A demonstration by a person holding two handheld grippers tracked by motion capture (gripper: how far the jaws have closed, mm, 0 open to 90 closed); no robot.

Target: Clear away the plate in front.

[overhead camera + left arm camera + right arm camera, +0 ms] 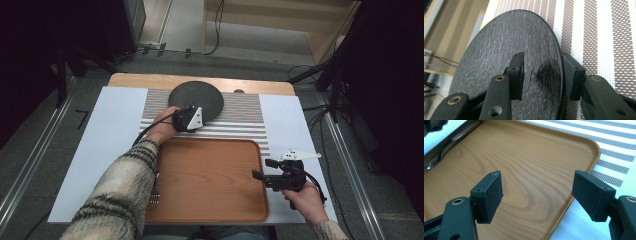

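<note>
On the striped mat (240, 117), the left gripper (542, 76) straddles the dark plate (506, 50) edge (contact unclear), right gripper (536, 195) empty, wide.

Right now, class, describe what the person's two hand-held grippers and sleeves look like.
Each hand-held gripper, left and right, is black with a pale three-cornered plate on top and a trailing black cable. Its jaws end in blocky black pads, with brass-coloured rivets on the linkage. The left sleeve is cream knit with dark stripes.
</note>
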